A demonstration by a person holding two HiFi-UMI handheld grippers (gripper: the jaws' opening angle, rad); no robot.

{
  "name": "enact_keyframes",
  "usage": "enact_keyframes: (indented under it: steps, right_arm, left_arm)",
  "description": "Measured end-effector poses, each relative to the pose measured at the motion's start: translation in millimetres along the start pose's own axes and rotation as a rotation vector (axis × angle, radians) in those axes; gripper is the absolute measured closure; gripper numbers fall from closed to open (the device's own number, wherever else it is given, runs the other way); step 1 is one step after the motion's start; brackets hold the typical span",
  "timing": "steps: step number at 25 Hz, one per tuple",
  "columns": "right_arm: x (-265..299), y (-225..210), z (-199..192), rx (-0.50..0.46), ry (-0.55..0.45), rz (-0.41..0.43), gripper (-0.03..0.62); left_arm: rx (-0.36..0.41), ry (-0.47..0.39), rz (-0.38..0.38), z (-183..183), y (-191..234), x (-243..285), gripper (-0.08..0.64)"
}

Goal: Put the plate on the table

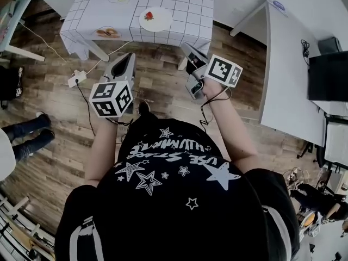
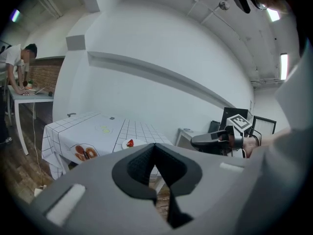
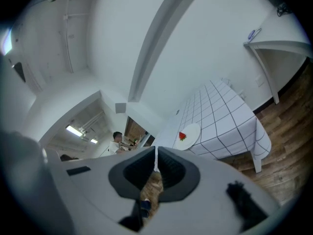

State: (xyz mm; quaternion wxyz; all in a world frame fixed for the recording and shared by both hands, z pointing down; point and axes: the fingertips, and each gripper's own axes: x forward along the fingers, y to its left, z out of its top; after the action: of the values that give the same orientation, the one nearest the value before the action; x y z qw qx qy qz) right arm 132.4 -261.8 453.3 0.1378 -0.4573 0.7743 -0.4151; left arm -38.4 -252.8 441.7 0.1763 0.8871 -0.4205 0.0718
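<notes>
A white plate [image 1: 155, 19] with a red strawberry-like piece on it lies on the near edge of a table with a white checked cloth [image 1: 179, 4]. It also shows in the left gripper view as the plate [image 2: 132, 143] and in the right gripper view as the plate [image 3: 188, 135]. My left gripper [image 1: 129, 57] and right gripper [image 1: 186, 49] are held over the wooden floor, short of the table and apart from the plate. In their own views the left gripper [image 2: 155, 145] and right gripper [image 3: 156, 150] have jaws closed together with nothing between them.
A long white desk [image 1: 288, 75] with a black monitor [image 1: 328, 75] stands at the right. A power strip [image 1: 76, 79] and cables lie on the floor at the left. Someone's legs [image 1: 27, 132] stand at the far left. Another person [image 2: 17, 67] leans over a distant desk.
</notes>
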Motion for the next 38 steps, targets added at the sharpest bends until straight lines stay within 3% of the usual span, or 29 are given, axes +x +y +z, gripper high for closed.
enact_keyframes:
  steps: [8, 20, 30, 38]
  right_arm:
    - [-50.4, 18.4, -28.5, -0.042, 0.058, 0.111, 0.569]
    - [-141.4, 30.0, -67.9, -0.115, 0.153, 0.173, 0.569]
    - [-157.6, 56.1, -78.0, -0.187, 0.145, 0.241, 0.570]
    - [-165.5, 68.8, -91.4, -0.240, 0.147, 0.205, 0.573]
  left_arm:
    - [0.014, -0.043, 0.097, -21.4, -56.4, -55.9, 0.552]
    - [-0.032, -0.099, 0.152, -56.5, -156.3, -118.3, 0.552]
    - [-0.009, -0.093, 0.150, -54.8, -172.1, -138.7, 0.552]
    - [-0.011, -0.088, 0.121, -63.4, -170.4, -162.3, 0.552]
